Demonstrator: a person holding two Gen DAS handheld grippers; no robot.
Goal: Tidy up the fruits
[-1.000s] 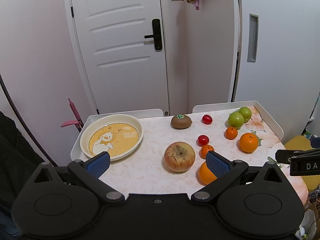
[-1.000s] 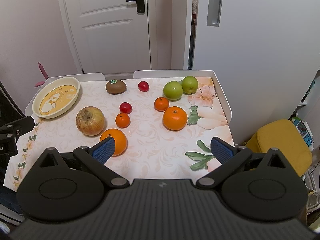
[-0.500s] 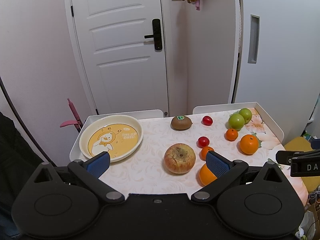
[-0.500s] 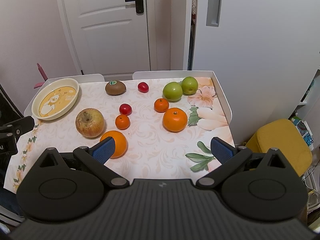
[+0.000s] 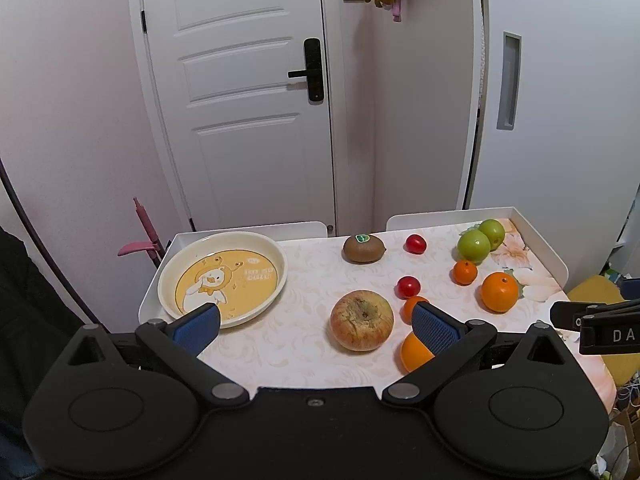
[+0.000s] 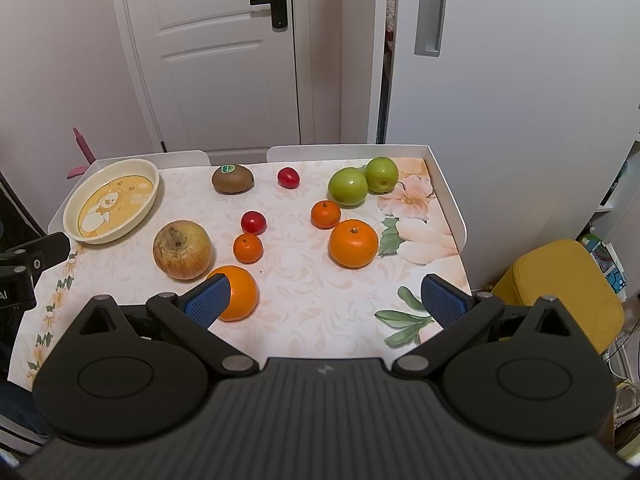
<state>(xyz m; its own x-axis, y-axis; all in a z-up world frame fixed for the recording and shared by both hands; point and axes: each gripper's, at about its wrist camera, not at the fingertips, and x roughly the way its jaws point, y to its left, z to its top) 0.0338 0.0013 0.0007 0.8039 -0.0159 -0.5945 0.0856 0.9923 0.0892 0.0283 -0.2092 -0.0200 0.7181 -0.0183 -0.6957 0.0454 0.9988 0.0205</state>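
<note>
Fruits lie loose on a floral-topped table. A large reddish apple (image 5: 361, 319) (image 6: 182, 249) sits mid-left, an orange (image 6: 237, 293) just in front of it, and another orange (image 6: 353, 243) to the right. Two mandarins (image 6: 248, 247) (image 6: 325, 214), two red tomatoes (image 6: 253, 222) (image 6: 288, 177), a kiwi (image 6: 232, 179) and two green apples (image 6: 347, 186) (image 6: 382, 174) lie further back. An empty yellow duck plate (image 5: 223, 277) (image 6: 113, 200) stands at the far left. My left gripper (image 5: 316, 328) and right gripper (image 6: 324, 300) hover open and empty over the near edge.
The table has a raised white rim (image 6: 447, 196) along the back and right. A white door (image 5: 240, 92) and wall stand behind. A yellow stool (image 6: 560, 284) sits at the right. A pink object (image 5: 144, 236) leans behind the plate.
Both grippers have drifted back slightly, so the table sits a little lower and farther in view. No fruit has moved.
</note>
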